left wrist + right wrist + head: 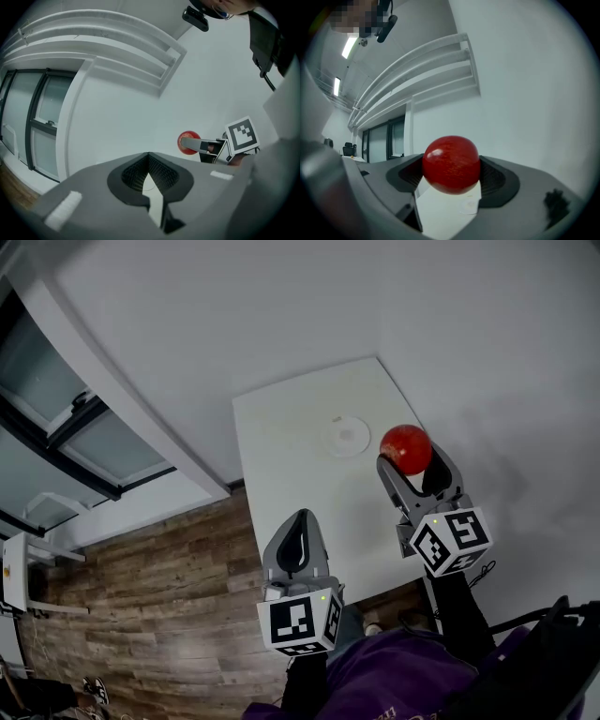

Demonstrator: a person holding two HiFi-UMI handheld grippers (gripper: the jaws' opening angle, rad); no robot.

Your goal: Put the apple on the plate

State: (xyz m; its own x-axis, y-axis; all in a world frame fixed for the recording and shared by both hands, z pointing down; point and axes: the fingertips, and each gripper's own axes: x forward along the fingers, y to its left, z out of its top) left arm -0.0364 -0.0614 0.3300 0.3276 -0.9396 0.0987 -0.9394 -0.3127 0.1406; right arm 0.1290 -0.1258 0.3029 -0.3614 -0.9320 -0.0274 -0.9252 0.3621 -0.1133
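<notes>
A red apple (405, 448) is held above the white table (281, 465), with my right gripper (409, 454) shut on it; in the right gripper view the apple (451, 164) fills the gap between the jaws. A small white plate (344, 436) lies on the table just left of the apple, and shows below it as a pale disc (469, 205). My left gripper (297, 542) hangs over the table's near edge, jaws shut with nothing between them (149, 174). From the left gripper view the apple (186, 142) shows at the right.
The table stands in a corner against white walls (281, 315). Wood floor (169, 615) lies to the left, with dark-framed windows (56, 418) beyond it. The person's purple clothing (394, 681) is at the bottom.
</notes>
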